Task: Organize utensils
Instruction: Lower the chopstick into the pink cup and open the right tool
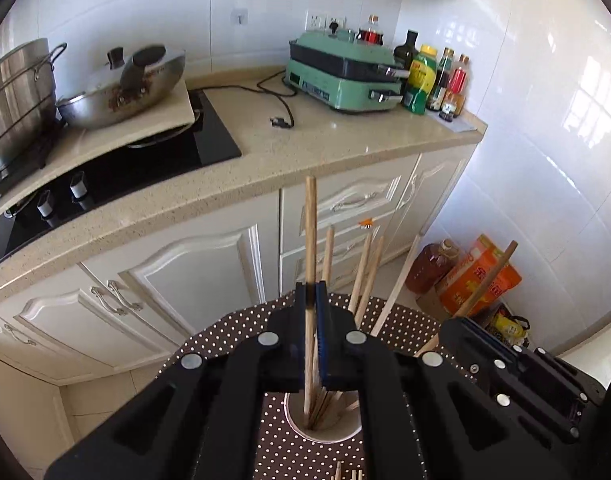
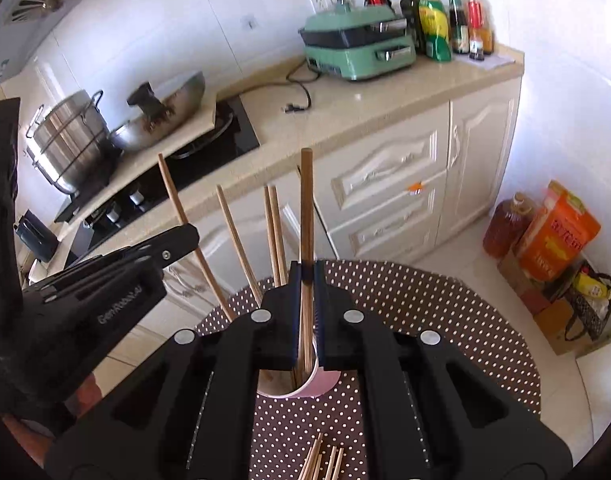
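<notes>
My left gripper [image 1: 311, 292] is shut on one upright wooden chopstick [image 1: 310, 224], whose lower end reaches into a cup [image 1: 337, 430] on the brown polka-dot tablecloth [image 1: 233, 332]. Several other chopsticks [image 1: 361, 272] lean in that cup. In the right wrist view my right gripper [image 2: 306, 270] is shut on another upright chopstick [image 2: 306, 200] above the pink cup [image 2: 325, 384]. Each gripper shows in the other's view: the right gripper [image 1: 461, 330] at the right with its slanted stick, the left gripper [image 2: 185, 236] at the left. Loose chopsticks [image 2: 321, 460] lie on the cloth close to me.
Beyond the round table stands a beige counter [image 1: 305, 148] with white cabinets below it. On it are a black hob [image 1: 145, 164], a wok [image 1: 121, 92], a steel pot [image 1: 13, 96], a green appliance [image 1: 341, 76] and bottles [image 1: 433, 76]. An oil jug [image 2: 505, 224] and boxes stand on the floor.
</notes>
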`<act>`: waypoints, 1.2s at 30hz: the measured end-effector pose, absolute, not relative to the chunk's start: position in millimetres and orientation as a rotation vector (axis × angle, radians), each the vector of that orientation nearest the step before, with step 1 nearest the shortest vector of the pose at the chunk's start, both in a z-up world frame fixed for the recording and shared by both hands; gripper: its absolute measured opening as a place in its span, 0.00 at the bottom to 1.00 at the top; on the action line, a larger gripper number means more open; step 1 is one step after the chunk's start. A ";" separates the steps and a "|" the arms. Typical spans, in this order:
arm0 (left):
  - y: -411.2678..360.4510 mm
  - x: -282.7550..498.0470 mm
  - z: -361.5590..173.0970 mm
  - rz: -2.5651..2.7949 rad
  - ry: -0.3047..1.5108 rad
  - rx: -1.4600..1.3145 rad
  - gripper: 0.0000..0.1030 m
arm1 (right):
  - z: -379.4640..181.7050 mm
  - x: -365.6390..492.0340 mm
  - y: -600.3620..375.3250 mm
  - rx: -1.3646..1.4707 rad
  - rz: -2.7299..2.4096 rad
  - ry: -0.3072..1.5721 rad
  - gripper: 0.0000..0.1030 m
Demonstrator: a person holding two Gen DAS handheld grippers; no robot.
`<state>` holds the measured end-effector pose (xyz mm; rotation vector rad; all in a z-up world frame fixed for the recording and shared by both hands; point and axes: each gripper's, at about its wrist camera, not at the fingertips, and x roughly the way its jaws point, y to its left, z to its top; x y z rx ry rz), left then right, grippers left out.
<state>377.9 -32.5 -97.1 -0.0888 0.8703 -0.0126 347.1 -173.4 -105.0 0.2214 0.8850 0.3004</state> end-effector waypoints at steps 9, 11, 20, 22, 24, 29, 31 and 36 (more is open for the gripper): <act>-25.8 382.3 -133.6 -0.018 0.952 -0.100 0.05 | -135.1 355.9 -166.8 0.236 0.312 0.990 0.06; -24.6 381.8 -136.2 -0.017 0.958 -0.097 0.06 | -137.8 355.6 -166.9 0.242 0.314 1.006 0.07; -18.6 371.0 -136.4 -0.014 0.949 -0.073 0.28 | -145.6 356.7 -176.5 0.292 0.303 1.069 0.08; -17.5 368.8 -136.8 -0.011 0.954 -0.067 0.28 | -146.3 354.6 -178.5 0.295 0.297 1.076 0.08; -15.9 365.4 -136.9 -0.005 0.954 -0.061 0.29 | -146.1 352.7 -179.2 0.292 0.293 1.082 0.08; -11.7 355.4 -135.1 0.002 0.950 -0.056 0.33 | -144.0 347.3 -183.2 0.290 0.275 1.079 0.27; -10.5 350.8 -133.4 0.003 0.945 -0.055 0.34 | -140.8 342.7 -186.4 0.288 0.257 1.062 0.52; -8.1 340.7 -129.2 0.008 0.937 -0.048 0.37 | -132.1 335.6 -186.1 0.271 0.251 1.036 0.56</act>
